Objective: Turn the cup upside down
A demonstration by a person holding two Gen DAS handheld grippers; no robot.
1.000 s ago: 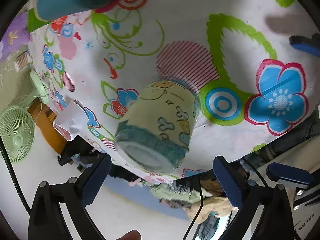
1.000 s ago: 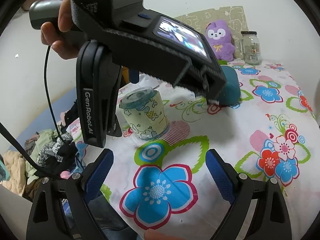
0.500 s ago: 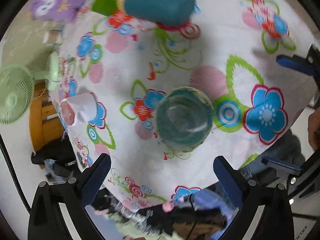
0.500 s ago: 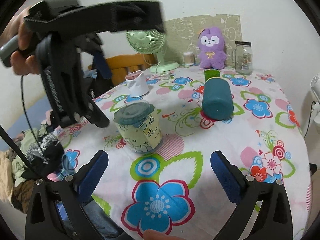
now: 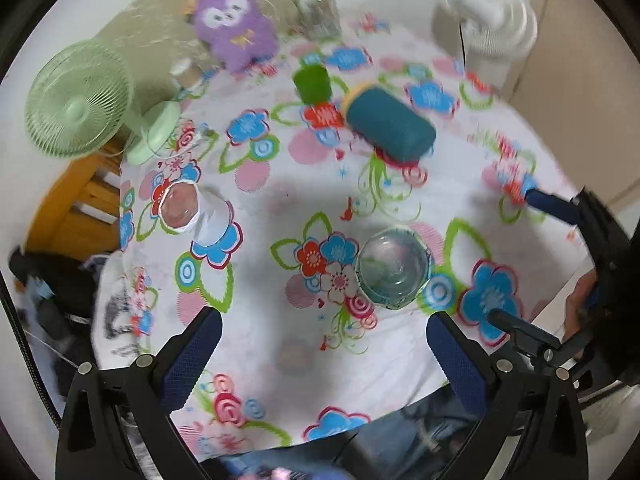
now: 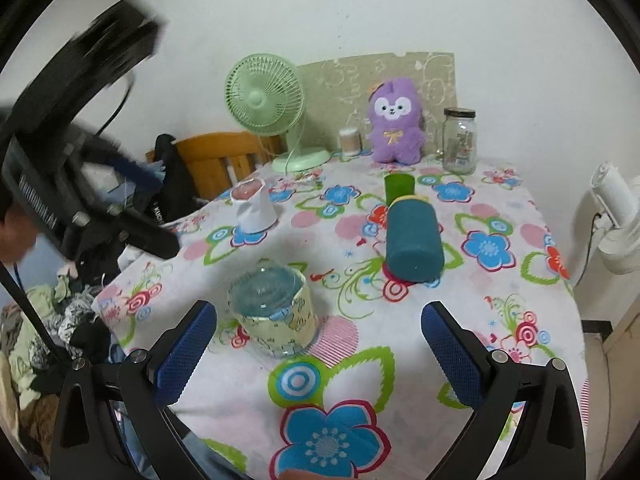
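Observation:
A clear cup with a pale yellow cartoon sleeve and teal band [image 6: 276,314] stands upside down on the flowered tablecloth [image 6: 400,360], base up. In the left wrist view the cup [image 5: 394,268] is seen from above. My left gripper [image 5: 324,360] is open and empty, raised high above the table and well back from the cup. My right gripper [image 6: 318,354] is open and empty, low near the table's front edge, with the cup just beyond its left finger.
A teal cylinder [image 6: 412,240] lies on its side mid-table, a green cup [image 6: 399,186] behind it. A white paper cup [image 6: 252,208] stands left. A green fan [image 6: 266,100], purple plush [image 6: 396,122] and glass jar [image 6: 459,140] line the back.
My left gripper has let the cup go upside down on the table, then lifted up and away to the left. The right gripper has stayed nearly still.

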